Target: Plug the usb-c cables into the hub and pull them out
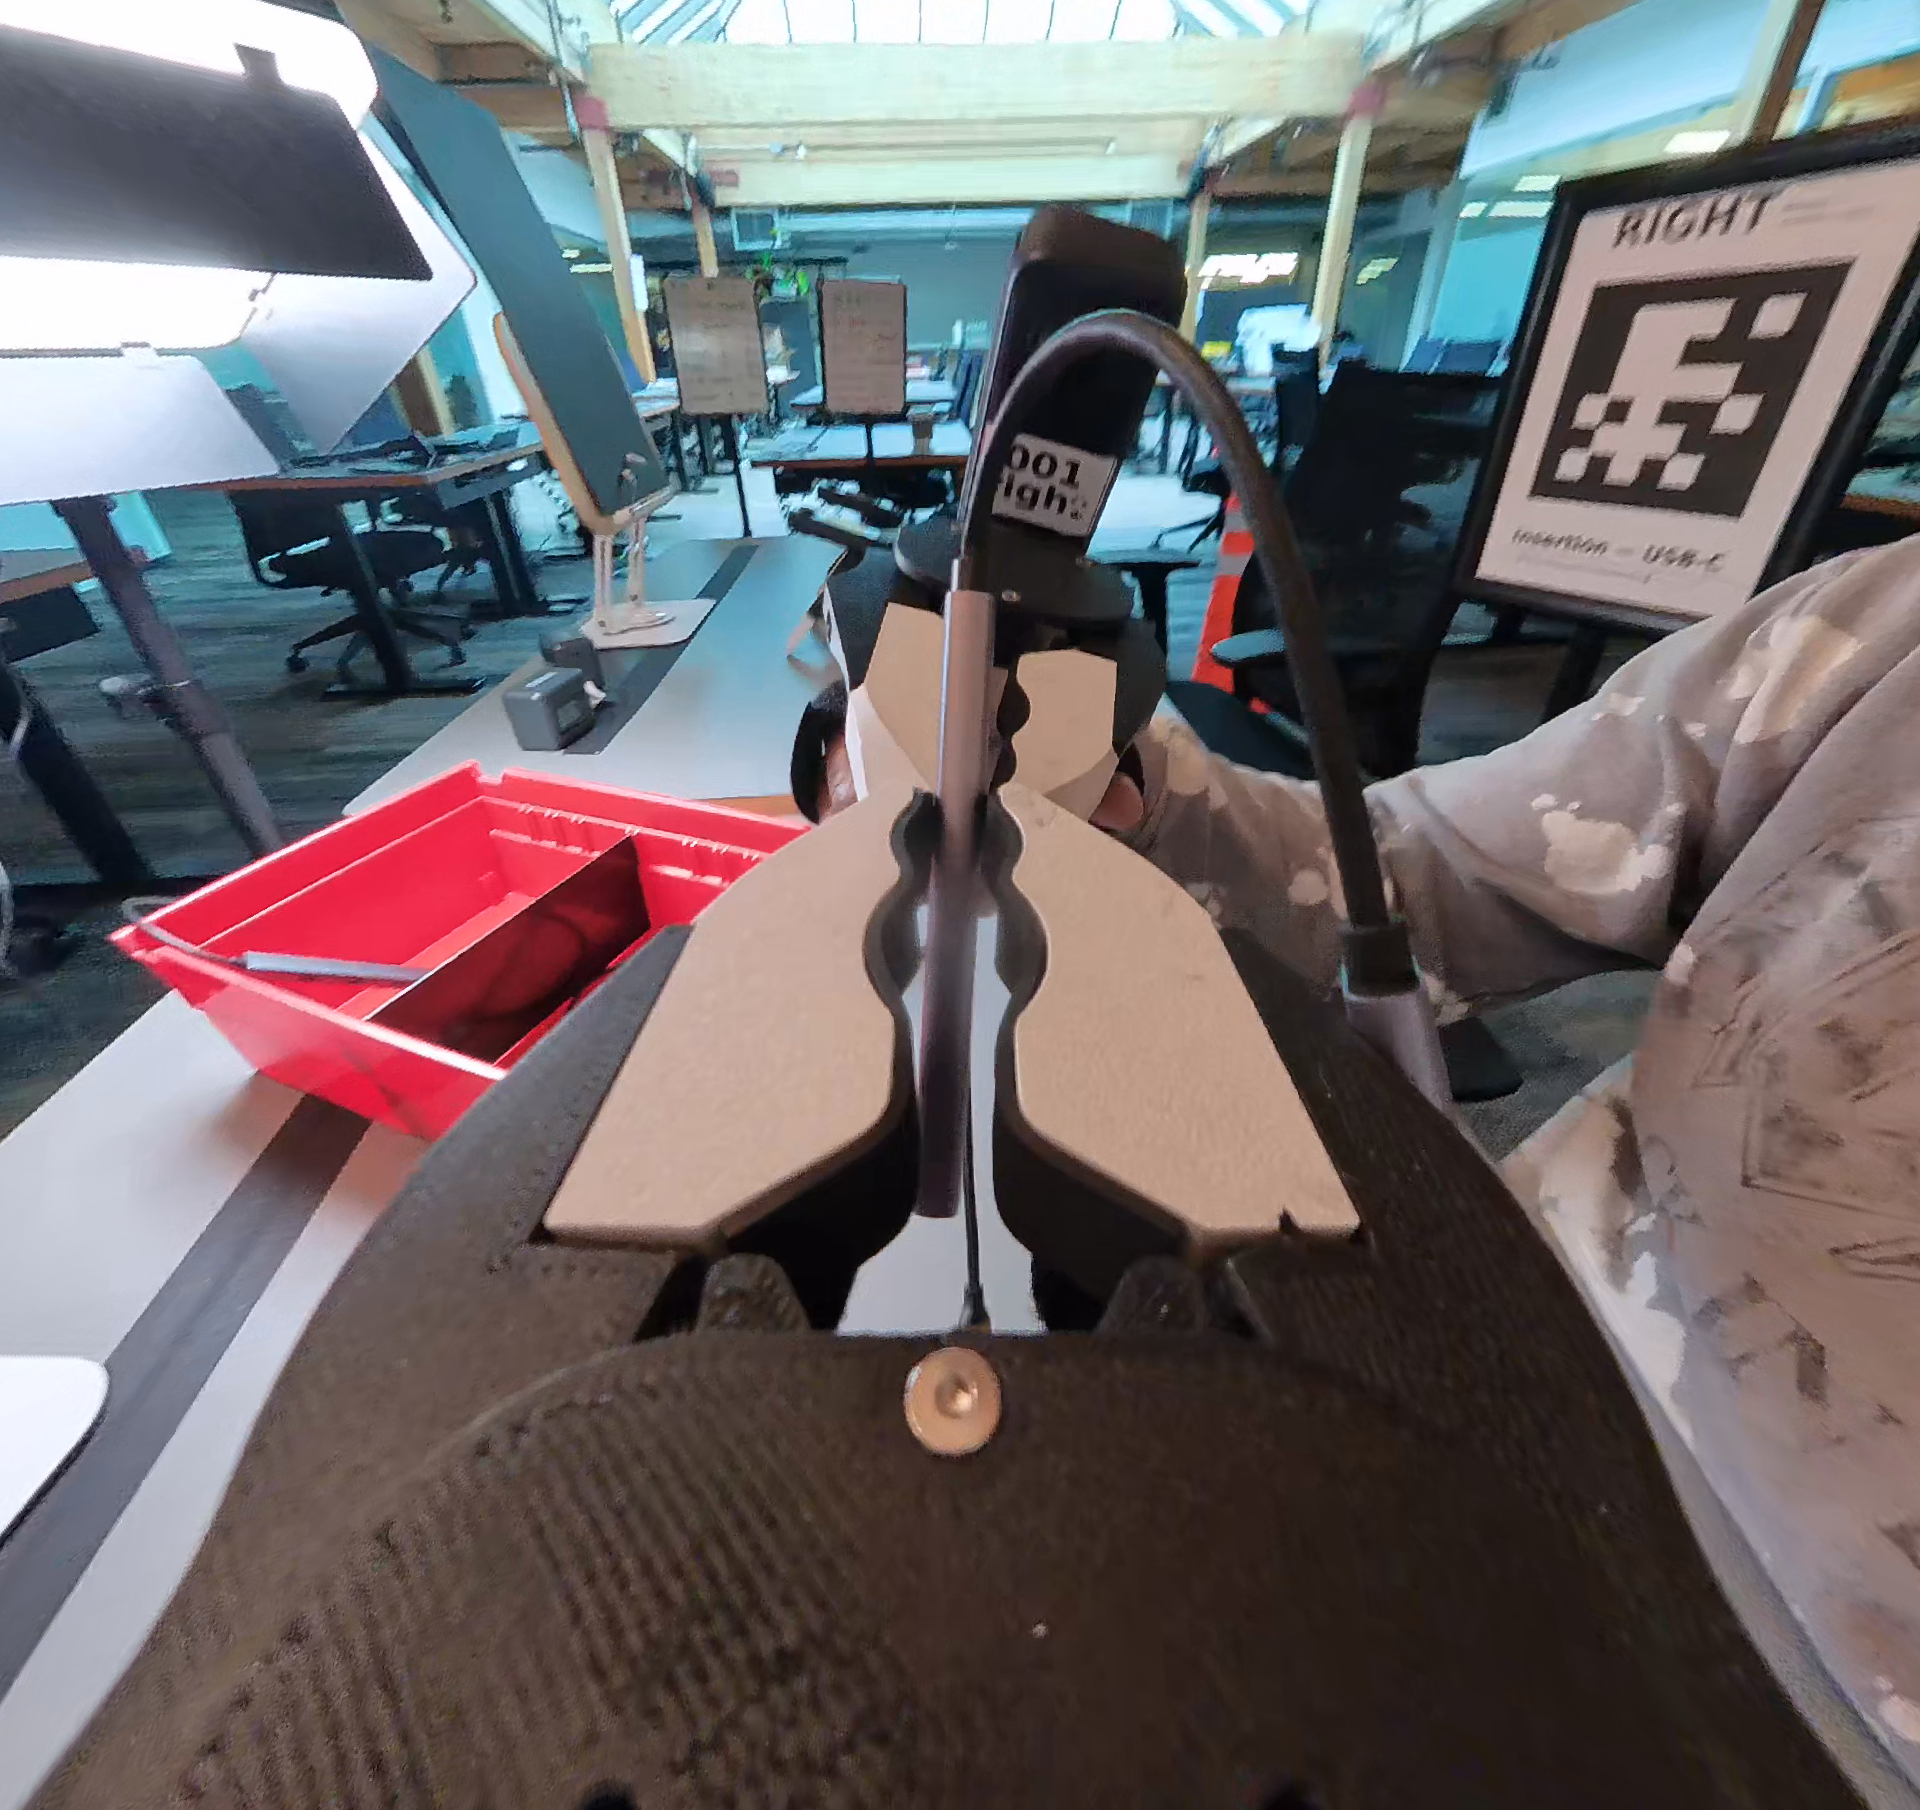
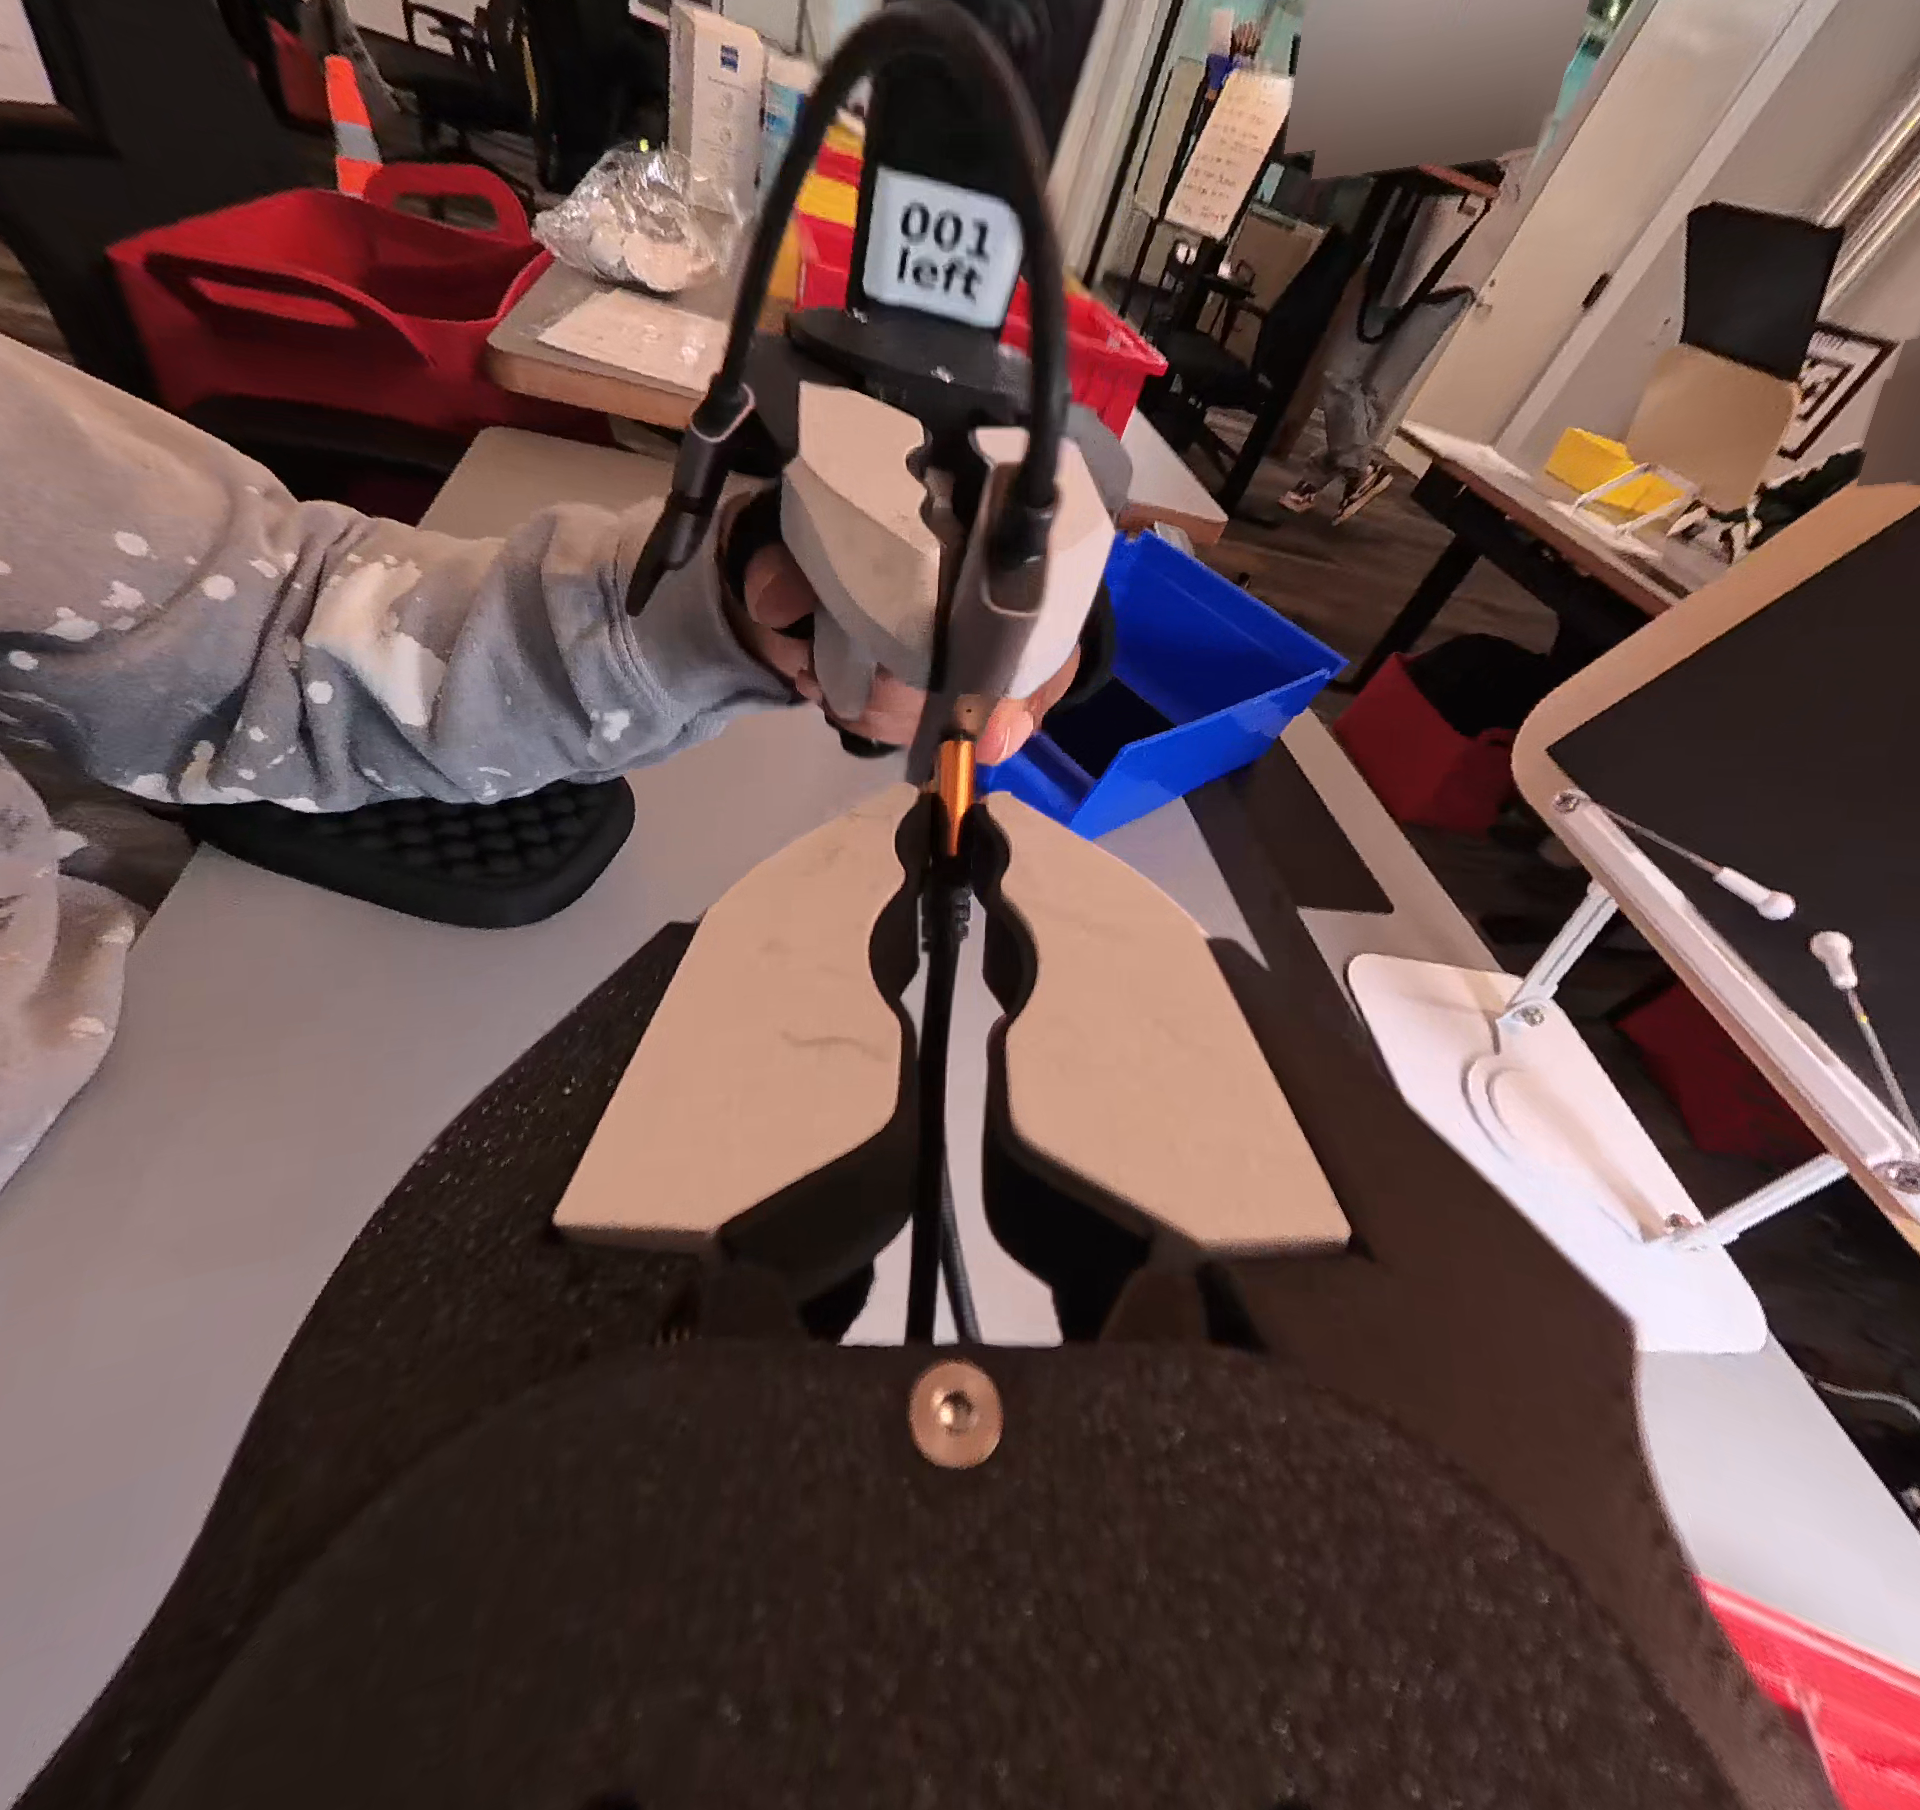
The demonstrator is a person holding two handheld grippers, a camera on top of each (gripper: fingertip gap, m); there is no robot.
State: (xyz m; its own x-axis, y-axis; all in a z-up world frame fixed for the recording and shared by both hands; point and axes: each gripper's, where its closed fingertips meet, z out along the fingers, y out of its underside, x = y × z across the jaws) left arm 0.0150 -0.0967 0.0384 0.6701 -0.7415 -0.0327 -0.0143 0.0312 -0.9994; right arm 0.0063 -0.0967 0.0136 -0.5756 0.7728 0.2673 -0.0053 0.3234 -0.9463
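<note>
Left tongs (image 1: pixel 951 887) pinch the grey hub (image 1: pixel 948 929); right tongs (image 2: pixel 951 861) pinch an orange-tipped plug (image 2: pixel 954 794).

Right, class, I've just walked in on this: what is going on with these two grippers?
A person holds a gripper in each hand above a grey table. The left gripper is shut on a slim grey hub, whose own black lead loops overhead. The right gripper is shut on a USB-C cable with an orange plug, its tip right at the hub's end. Whether it is seated cannot be told. A red bin holds another cable.
</note>
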